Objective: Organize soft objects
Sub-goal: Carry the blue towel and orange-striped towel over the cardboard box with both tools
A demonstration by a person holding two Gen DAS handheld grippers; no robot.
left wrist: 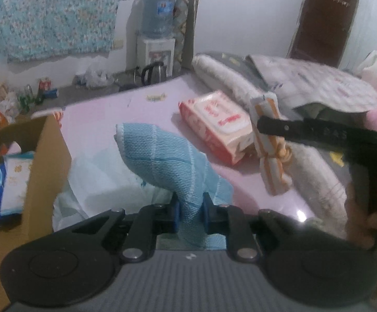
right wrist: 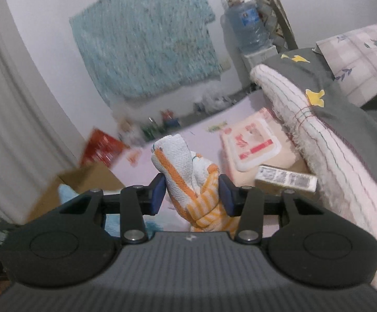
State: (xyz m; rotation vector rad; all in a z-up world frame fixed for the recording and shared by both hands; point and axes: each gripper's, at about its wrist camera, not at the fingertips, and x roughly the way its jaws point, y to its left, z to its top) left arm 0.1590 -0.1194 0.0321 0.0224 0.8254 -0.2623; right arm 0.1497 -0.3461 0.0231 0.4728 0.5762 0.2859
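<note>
Dim, flat, cool indoor light, soft shadows under things on the bed (left wrist: 105, 119), small glare spot near its right edge, strong fisheye bending with dark corners, heavy motion blur in right wrist view, floral wall cloth (right wrist: 146, 39) smeared

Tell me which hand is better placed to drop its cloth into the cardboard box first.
Left, probably: the left gripper holds the blue cloth right beside the cardboard box.

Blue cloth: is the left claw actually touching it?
Touching. Left wrist view shows the left claw pinching the blue cloth, both blue pads pressed against it.
</note>
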